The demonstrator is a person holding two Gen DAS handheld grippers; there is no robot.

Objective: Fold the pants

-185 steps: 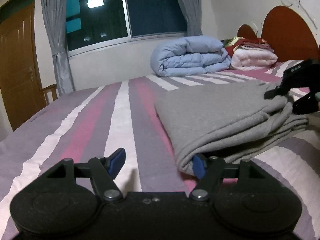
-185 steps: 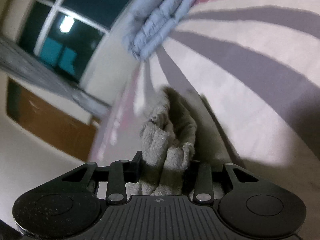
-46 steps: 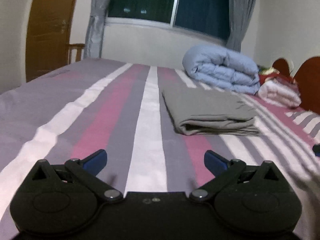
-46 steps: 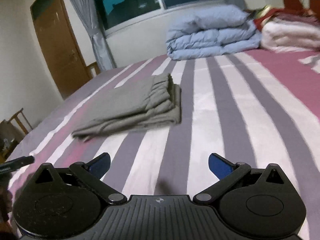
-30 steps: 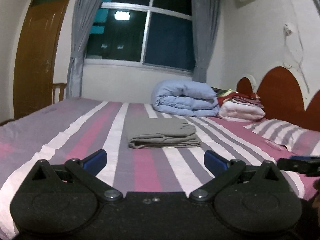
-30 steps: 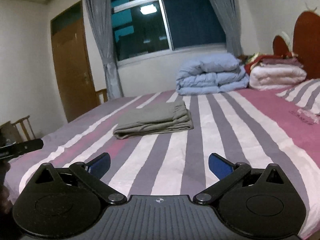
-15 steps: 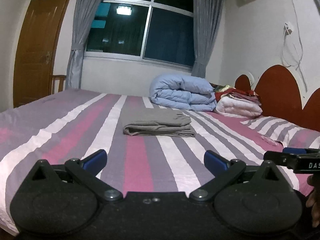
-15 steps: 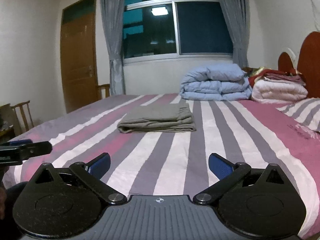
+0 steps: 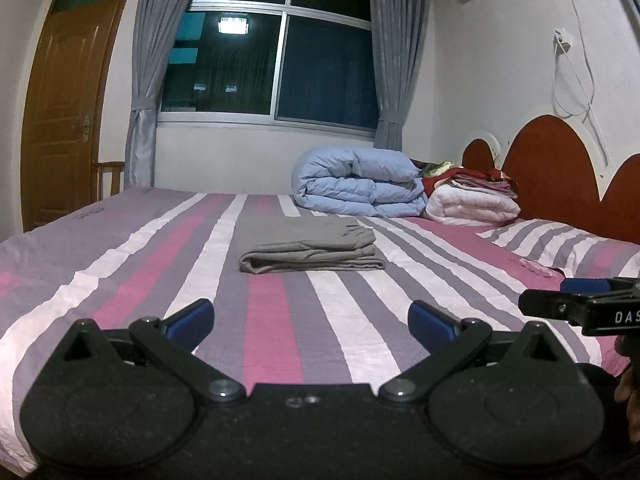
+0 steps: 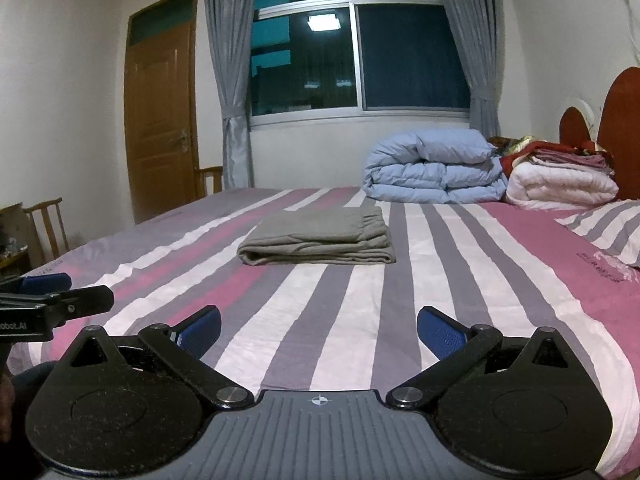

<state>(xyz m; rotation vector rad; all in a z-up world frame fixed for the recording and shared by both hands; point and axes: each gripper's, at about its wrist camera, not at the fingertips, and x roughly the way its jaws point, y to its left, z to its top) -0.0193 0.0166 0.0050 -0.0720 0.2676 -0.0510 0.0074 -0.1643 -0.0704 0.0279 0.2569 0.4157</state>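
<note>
Folded grey fabric pants lie at twelve o'clock on the striped bed; left gripper and right gripper, both spread wide and empty, suggest completion.

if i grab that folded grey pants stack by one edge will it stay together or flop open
The grey pants look like soft knit in loose stacked layers, so lifted by one edge they would likely sag and unfold. They probably weigh little. Pushed across the striped bedsheet, the layers would likely bunch or shear instead of sliding as one block.

Both grippers, left and right, are black with blue pads, silver pivot screws and white lettering.
</note>
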